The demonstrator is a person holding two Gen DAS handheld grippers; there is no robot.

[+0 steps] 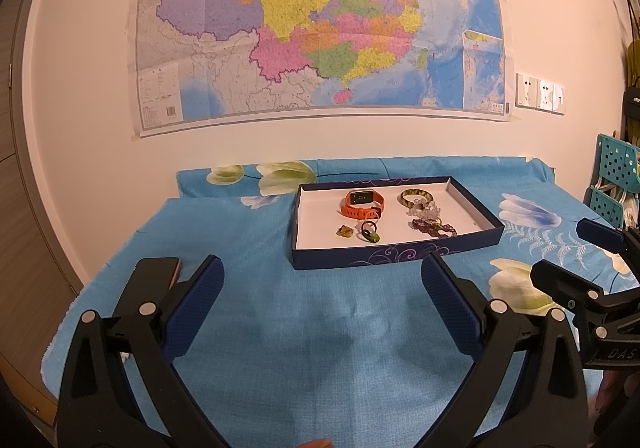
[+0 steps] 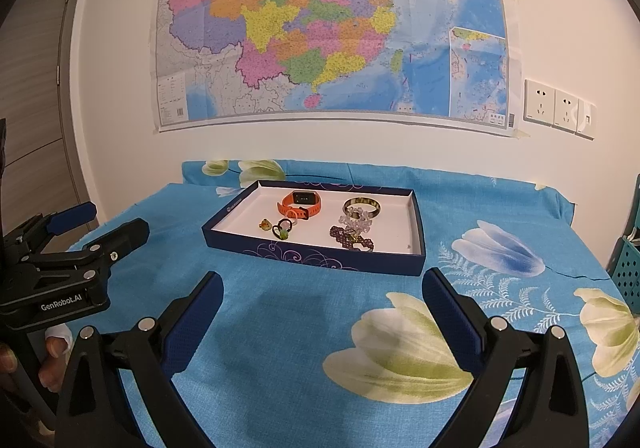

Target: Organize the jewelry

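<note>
A dark blue shallow box [image 1: 394, 252] [image 2: 316, 252] with a white floor lies on the blue flowered cloth. In it lie an orange smartwatch [image 1: 362, 203] [image 2: 300, 204], a green-brown bangle [image 1: 415, 195] [image 2: 362, 205], a clear bead bracelet [image 1: 425, 211] [image 2: 358, 223], a purple bead bracelet [image 1: 434, 228] [image 2: 352, 239], a small amber pendant [image 1: 344, 232] [image 2: 265, 224] and a black ring with a green stone [image 1: 370, 234] [image 2: 282, 231]. My left gripper [image 1: 322, 280] is open and empty, short of the box. My right gripper [image 2: 322, 294] is open and empty, also short of the box.
A map [image 1: 320, 19] hangs on the wall behind the table. Wall sockets [image 2: 558, 107] are at the right. A teal perforated rack [image 1: 616, 175] stands at the table's right edge. A door [image 2: 32, 87] is on the left. Each gripper shows in the other's view [image 1: 592, 264] [image 2: 76, 244].
</note>
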